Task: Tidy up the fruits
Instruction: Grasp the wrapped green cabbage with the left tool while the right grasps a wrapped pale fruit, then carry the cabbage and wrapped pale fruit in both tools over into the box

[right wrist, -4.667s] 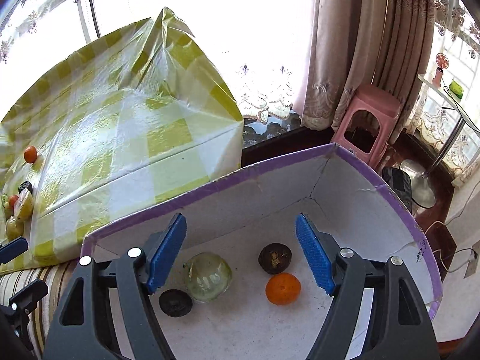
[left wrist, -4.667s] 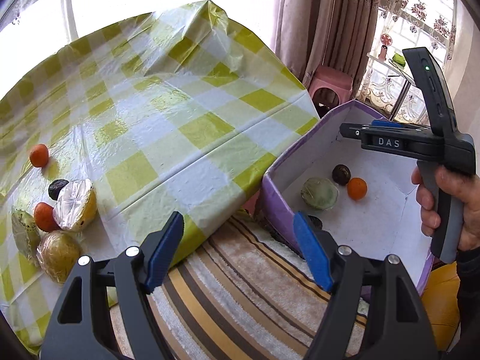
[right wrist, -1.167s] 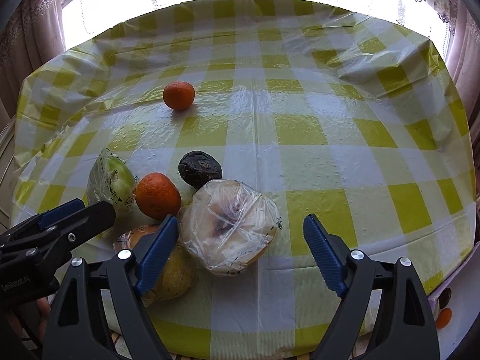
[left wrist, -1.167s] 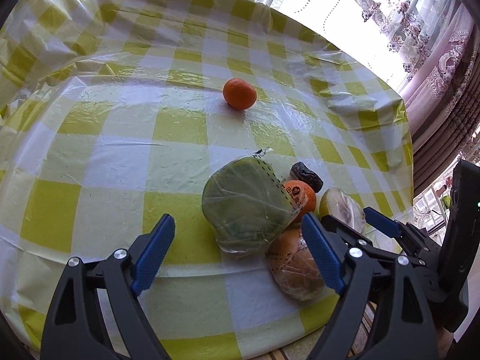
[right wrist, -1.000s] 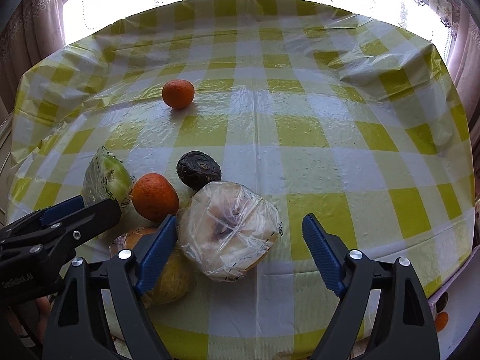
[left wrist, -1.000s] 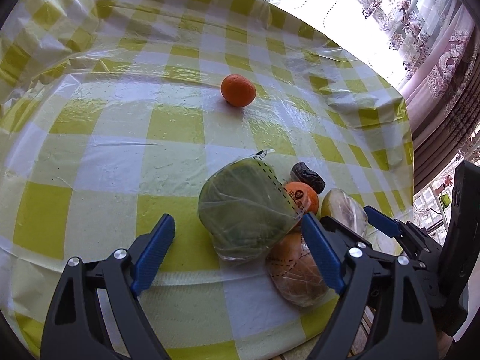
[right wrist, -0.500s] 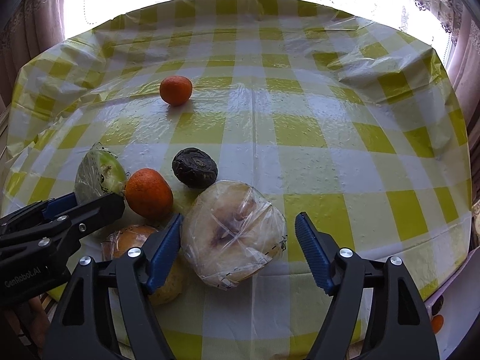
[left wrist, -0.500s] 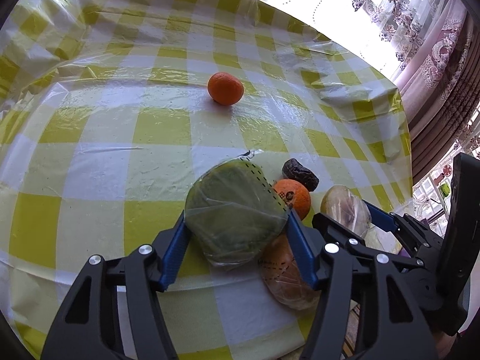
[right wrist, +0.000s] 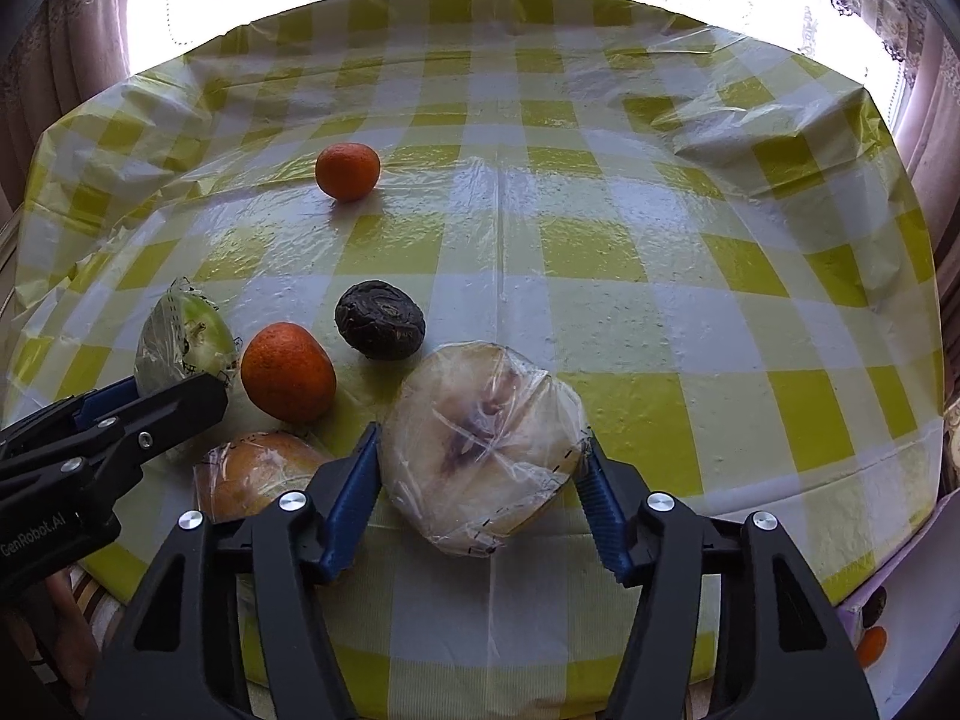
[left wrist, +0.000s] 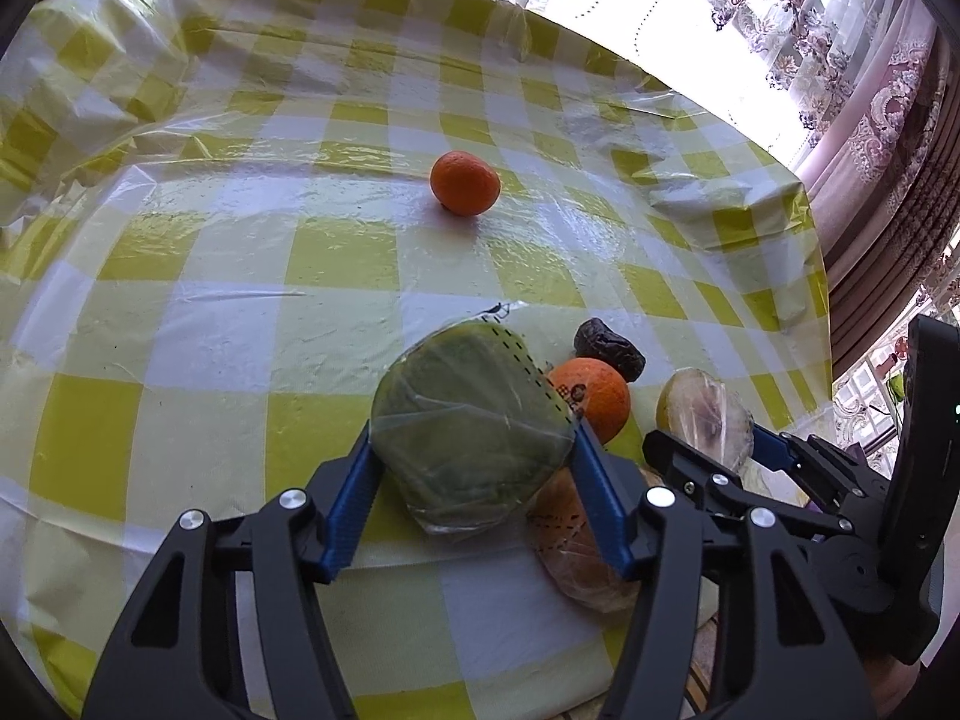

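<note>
On the checked counter [left wrist: 228, 324], near its front edge, a cluster of fruit lies between the two handheld tools. Farthest left, the left tongs [left wrist: 474, 480] have just been closing and now clamp a green fruit wrapped in clear film [left wrist: 471, 420], both blue pads pressed against its sides. Just right of it sit an orange [left wrist: 591, 393] and a dark wrinkled fruit [left wrist: 609, 345], with a wrapped yellow-brown fruit [left wrist: 570, 546] tucked under the left tool's right finger. Further right, the right tongs [right wrist: 480, 492] have likewise just been closing; their pads now bear on a pale wrapped fruit [right wrist: 483, 444], whose film looks pinched at both sides. A lone tangerine [right wrist: 348, 171] sits well apart, towards the far side of the counter. At the lower right corner of the right wrist view, a purple-edged box [right wrist: 900, 546] shows below the counter edge, with fruit already inside.

The step in hand looks like a double pick-up: both grips are made, and neither fruit appears to be lifted yet. Next, each fruit would need raising clear of its neighbours and carrying right, over the counter edge to the box, with enough squeeze that the slippery film does not let either slide out.
</note>
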Motion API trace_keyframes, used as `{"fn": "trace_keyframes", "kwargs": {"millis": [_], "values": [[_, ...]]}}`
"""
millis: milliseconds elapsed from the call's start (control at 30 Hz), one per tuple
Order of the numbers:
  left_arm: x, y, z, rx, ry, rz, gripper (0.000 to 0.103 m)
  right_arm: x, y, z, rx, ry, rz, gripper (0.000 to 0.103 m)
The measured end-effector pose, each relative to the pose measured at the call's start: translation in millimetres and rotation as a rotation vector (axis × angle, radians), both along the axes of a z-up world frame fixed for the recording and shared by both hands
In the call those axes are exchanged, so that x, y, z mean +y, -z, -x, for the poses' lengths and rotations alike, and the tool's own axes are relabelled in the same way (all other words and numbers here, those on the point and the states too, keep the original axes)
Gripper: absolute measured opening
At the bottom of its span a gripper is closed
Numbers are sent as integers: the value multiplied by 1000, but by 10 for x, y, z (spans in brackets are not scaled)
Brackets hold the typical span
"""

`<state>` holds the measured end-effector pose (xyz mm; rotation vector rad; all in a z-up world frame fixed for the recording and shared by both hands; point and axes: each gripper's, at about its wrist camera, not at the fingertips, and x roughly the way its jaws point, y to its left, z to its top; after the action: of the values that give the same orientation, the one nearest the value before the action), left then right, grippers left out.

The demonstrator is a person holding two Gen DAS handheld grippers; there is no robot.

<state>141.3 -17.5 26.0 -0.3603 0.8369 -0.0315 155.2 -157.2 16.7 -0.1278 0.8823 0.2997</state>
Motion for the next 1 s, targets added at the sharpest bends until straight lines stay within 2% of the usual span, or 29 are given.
{"fn": "trace_keyframes", "kwargs": {"millis": [467,1000], "values": [[-54,-117,159,-36,-26,-39,61,-180,-72,146,-35,3,-37,57],[-440,-348,477,-99,7,-113,61,-550,-144,464,-52,44,-52,57]]}}
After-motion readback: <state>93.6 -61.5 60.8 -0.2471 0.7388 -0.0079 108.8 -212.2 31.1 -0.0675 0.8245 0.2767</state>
